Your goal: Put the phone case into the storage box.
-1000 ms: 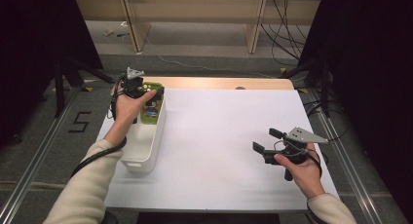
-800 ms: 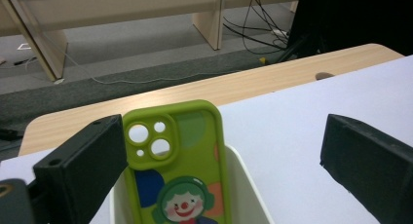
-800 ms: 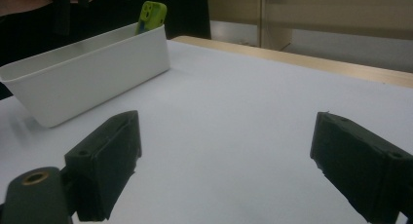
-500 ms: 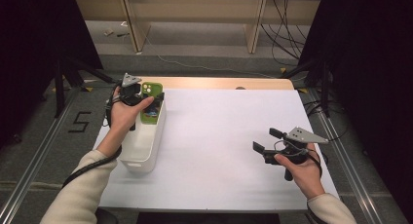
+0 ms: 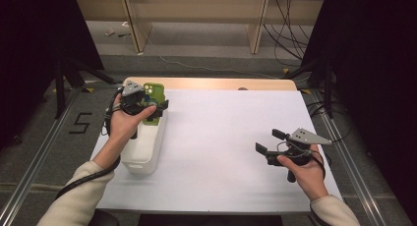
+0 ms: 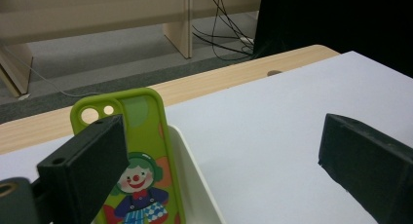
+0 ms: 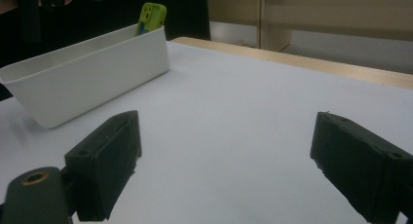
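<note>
High view has the left gripper hovering over the far end of the white bin, jaws spread wide and empty, with the green phone case standing upright inside that end, leaning on the bin's wall. I judge the case just placed, or about to be picked; next the jaws must either lift clear of the bin or close on the case. Well to the bin's right, the right gripper idles, also wide and empty.

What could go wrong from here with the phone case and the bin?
1. The green phone case stands on end against the far wall of the white bin, poking above the rim. It could tip over.
2. The left gripper hangs open right beside the case. One jaw is close enough to catch it and knock it out.
3. The bin sits near the table edge. A nudge could shift it.
</note>
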